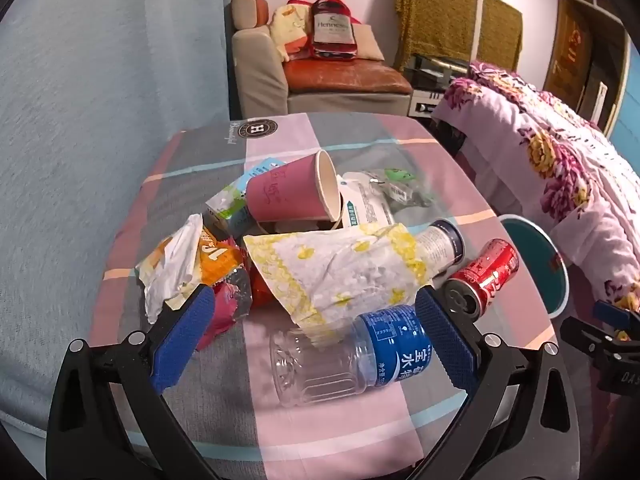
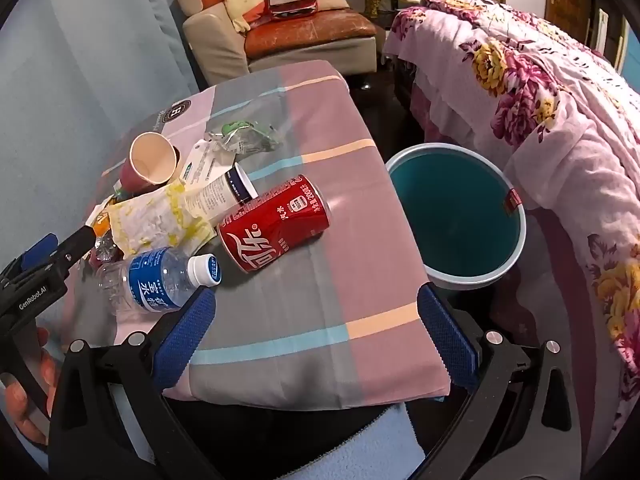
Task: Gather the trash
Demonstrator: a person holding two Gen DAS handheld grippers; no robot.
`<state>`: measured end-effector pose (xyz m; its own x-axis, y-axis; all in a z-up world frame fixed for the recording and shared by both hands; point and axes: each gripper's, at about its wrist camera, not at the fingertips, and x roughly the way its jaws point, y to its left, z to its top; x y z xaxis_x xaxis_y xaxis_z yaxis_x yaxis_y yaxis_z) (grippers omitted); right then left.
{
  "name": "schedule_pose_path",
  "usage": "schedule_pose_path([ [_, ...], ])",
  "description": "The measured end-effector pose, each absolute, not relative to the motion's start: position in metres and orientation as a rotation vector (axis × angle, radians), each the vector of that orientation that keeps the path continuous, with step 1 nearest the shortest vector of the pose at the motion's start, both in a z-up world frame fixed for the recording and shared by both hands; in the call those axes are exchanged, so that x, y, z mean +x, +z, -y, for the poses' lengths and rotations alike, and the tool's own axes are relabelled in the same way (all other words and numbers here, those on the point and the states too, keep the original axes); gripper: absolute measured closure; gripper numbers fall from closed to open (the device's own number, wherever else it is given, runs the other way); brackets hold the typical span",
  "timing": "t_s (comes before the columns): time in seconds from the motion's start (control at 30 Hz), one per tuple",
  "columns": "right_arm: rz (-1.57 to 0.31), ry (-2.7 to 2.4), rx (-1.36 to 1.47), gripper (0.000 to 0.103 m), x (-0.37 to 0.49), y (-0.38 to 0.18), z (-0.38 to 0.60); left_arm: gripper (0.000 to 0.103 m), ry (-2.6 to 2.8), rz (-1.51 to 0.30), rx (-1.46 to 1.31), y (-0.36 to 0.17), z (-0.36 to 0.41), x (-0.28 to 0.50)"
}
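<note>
Both grippers [image 1: 314, 330] [image 2: 316, 334] wide apart, empty

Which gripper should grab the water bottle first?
Left, probably. The left gripper is open with the water bottle lying between its fingers. The right gripper is open over bare tablecloth, nearer the bin.

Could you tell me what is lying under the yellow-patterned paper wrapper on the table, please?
The yellow-patterned wrapper covers the white tube, whose capped end sticks out, and overlaps the water bottle's base. Anything else beneath is hidden.
</note>
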<state>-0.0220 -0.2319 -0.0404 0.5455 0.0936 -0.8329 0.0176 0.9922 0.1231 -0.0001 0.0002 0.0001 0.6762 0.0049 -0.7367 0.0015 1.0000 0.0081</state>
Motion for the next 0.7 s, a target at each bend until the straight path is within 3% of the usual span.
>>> schedule_pose_path([
  [0.7, -0.994, 0.032, 0.114, 0.006, -0.016, -0.029, 0.230, 0.003, -0.025, -0.834, -0.005, 0.003, -0.004, -0.004],
])
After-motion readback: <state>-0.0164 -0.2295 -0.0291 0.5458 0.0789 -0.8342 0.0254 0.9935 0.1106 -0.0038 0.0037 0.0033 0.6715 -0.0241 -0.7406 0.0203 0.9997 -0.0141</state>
